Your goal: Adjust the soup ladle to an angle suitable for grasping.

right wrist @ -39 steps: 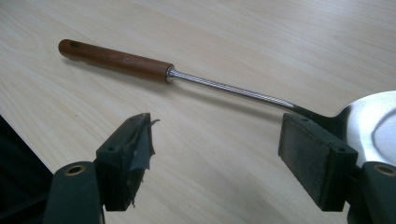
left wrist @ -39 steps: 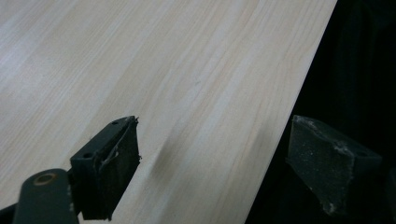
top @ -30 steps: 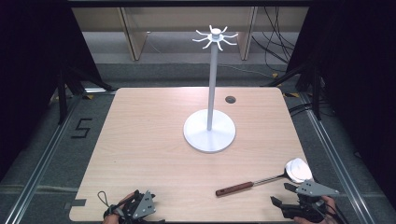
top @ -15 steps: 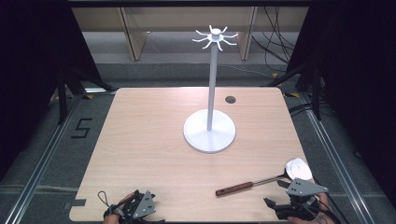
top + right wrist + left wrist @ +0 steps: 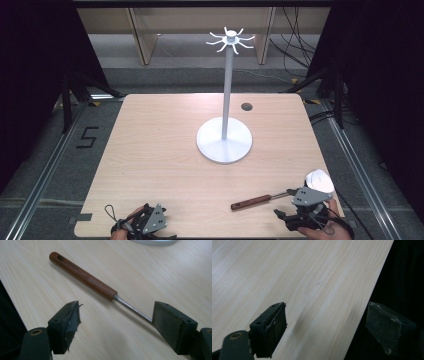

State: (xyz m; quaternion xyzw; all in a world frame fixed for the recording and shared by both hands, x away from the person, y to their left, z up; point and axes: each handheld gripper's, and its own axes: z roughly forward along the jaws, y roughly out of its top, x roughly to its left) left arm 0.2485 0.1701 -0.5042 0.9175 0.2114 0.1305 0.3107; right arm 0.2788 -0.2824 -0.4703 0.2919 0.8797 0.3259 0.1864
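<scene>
Pale wood grain runs across the table, and on it the white stand serves as the landmark: a round flat base with a thin upright pole topped by a ring of small hooks. Compared with a second ago, the right gripper has shifted a little leftward and nearer to the table's front edge, so that it now sits closer over the ladle's shaft; the left gripper, the ladle and the stand lie as they did.

The ladle lies flat on the table, nearer the person than the stand's base and off to its right, well apart from it. It has a reddish-brown wooden handle with a hanging hole at its free end, a thin bright metal shaft, and a white bowl at the end farthest right of the stand. The handle points back toward the left, the bowl lies close to the table's right edge.

In the right gripper view the right gripper has its jaws spread wide with nothing between them; the metal shaft runs up to the jaw on the right of that view and passes behind it, while the wooden handle stretches away beyond the jaws.

The left gripper hangs at the table's front edge, left of the stand, its jaws also wide apart and holding nothing, one over the wood and one past the edge.
</scene>
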